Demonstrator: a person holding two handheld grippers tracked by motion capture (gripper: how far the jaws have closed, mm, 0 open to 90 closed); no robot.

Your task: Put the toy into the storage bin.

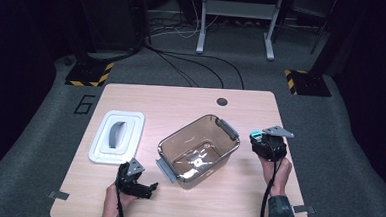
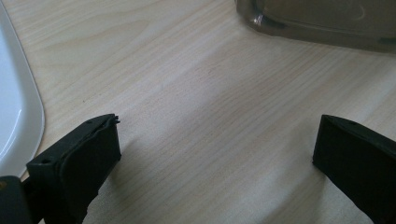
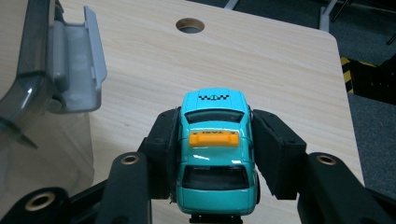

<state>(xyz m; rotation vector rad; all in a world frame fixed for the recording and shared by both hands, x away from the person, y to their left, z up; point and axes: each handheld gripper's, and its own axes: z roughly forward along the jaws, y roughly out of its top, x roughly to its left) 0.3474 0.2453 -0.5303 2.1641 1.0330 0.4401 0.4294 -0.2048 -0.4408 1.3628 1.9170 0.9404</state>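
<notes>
Standing at the person's side of the wooden table (image 1: 236,201), an onlooker sees writing in two places. On the toy car (image 3: 214,149), an orange roof sign carries small raised lettering that appears to read "TAXI", seen upside down in the right gripper view, and a black checker strip with a small emblem crosses the bonnet. Farther off, a dark figure "6" (image 1: 84,104) is marked on the grey floor just beyond the table's far left corner.

The toy car is a small glossy turquoise taxi with dark windows. It sits between the jaws of the right gripper (image 3: 215,154), whose pads press on both of its sides, so the grip is closed on the car. In the high view this gripper (image 1: 268,142) is held above the table's right part, just beside the clear plastic box (image 1: 199,150), near its grey latch (image 3: 77,65).

Nearest the person on the left, the left gripper (image 1: 144,188) rests low over the table's near edge. Its jaws stand wide apart with only bare wood between them.

The clear box sits open in the middle of the table at an angle. Its white lid (image 1: 117,137) with a grey handle lies flat on the left. A round hole (image 1: 222,101) shows near the far edge.
</notes>
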